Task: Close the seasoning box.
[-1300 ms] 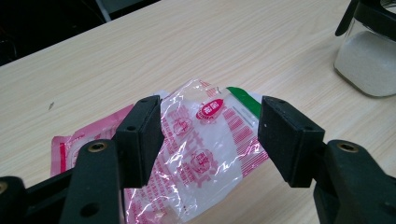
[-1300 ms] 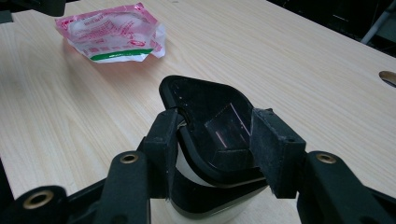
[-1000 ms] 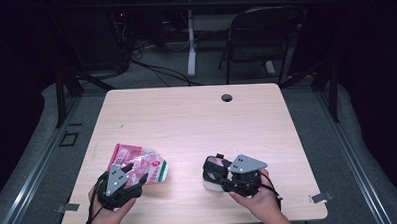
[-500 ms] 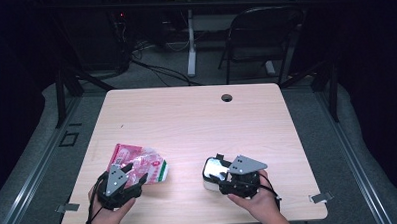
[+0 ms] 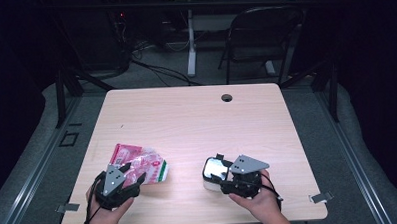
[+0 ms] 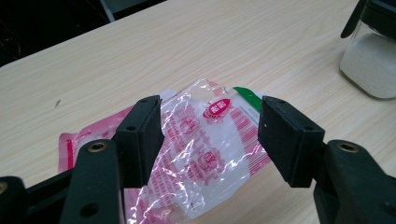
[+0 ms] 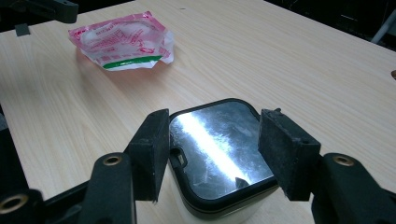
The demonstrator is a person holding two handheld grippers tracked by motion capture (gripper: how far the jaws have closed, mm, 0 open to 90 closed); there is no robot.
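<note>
The jar (image 5: 212,172), lower right of the high view, is straddled by the wide-open right gripper (image 7: 212,154) whose jaws have just been opening – rigid, glossy lid, best taken by the sides – while the crinkly, limp pouch (image 6: 205,149) sits ungripped between the open left gripper (image 6: 210,137).

We see a crinkled clear plastic pouch (image 5: 141,165) with pink-red print and a green strip along one edge, lying flat near the tabletop's (image 5: 197,122) front left. Well apart to its right stands a squat, upright, white-filled jar (image 5: 212,173) with a shiny, black-rimmed square lid.
</note>
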